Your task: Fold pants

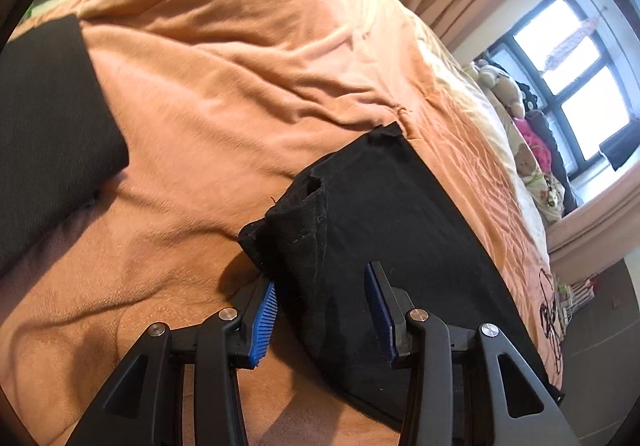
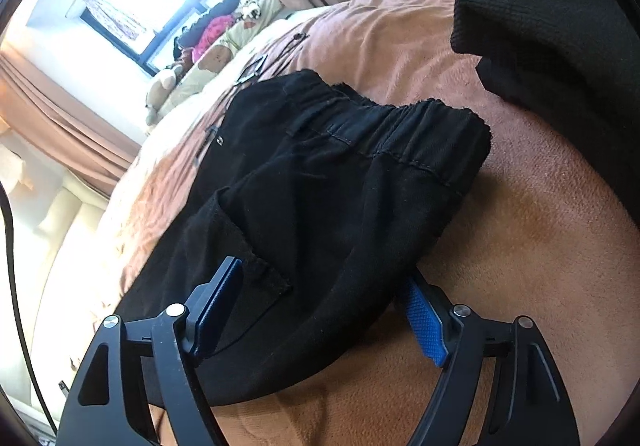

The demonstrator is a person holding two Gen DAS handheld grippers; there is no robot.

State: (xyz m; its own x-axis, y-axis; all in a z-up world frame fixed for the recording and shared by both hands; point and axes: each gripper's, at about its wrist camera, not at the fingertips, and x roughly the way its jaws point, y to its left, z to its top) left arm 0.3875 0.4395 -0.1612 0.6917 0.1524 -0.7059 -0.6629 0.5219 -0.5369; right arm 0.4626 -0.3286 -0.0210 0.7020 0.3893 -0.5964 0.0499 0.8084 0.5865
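While the black pants (image 2: pixel 328 181) lay folded on the peach bedspread (image 1: pixel 224 57), both hand-held grippers hung just over their near edge with jaws spread and nothing clamped. The left gripper (image 1: pixel 320 310) straddled a rumpled hem corner, blue pads clear of the cloth; the right gripper (image 2: pixel 320 322) stood wider, one finger over the fabric and the other tucked beside its right edge, pressing nothing that I could see. The elastic waistband (image 2: pixel 408 125) lay on the far side, gathered and thick. I judged the cloth soft, limp and fairly light, apt to sag and slide layer over layer unless pinched through every layer. The stitched hem or the waistband seemed the firmest places to take hold. A dark knitted garment (image 2: pixel 552 25) sat apart at far right.
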